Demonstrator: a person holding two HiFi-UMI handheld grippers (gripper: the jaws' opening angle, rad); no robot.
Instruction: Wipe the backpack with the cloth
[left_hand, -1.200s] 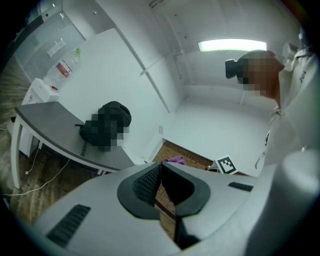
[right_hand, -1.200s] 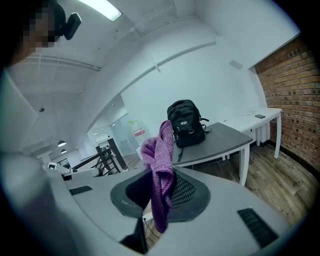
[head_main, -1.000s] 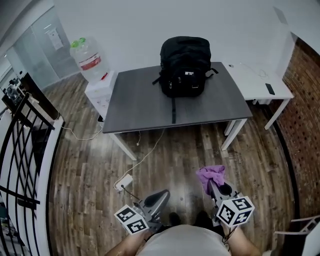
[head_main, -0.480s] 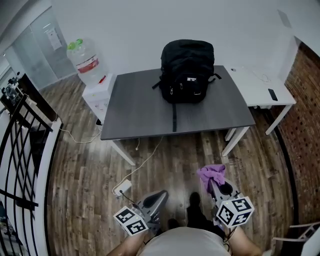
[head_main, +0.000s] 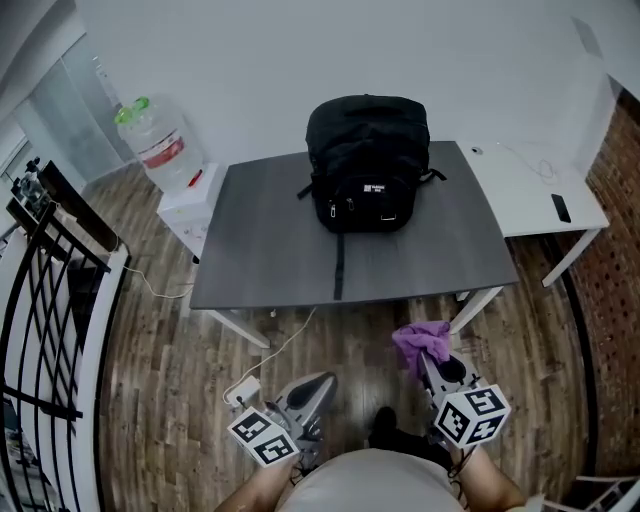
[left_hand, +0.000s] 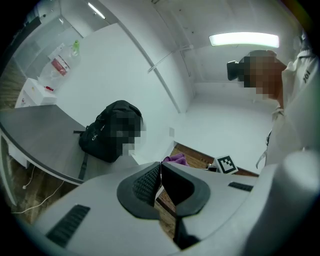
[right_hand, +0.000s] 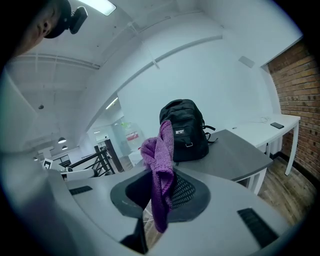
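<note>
Two grippers hang short of the grey table (head_main: 260, 255): left gripper (head_main: 322, 379) closed and empty, right gripper (head_main: 427, 362) clamping the purple cloth (head_main: 422, 339). The black backpack (head_main: 367, 160) sits there, apparently upright.

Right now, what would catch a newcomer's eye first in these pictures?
A black backpack stands upright at the far side of the grey table. Closer in, a purple cloth is pinched in the right gripper, above the wood floor; the left gripper beside it is shut and empty.
</note>
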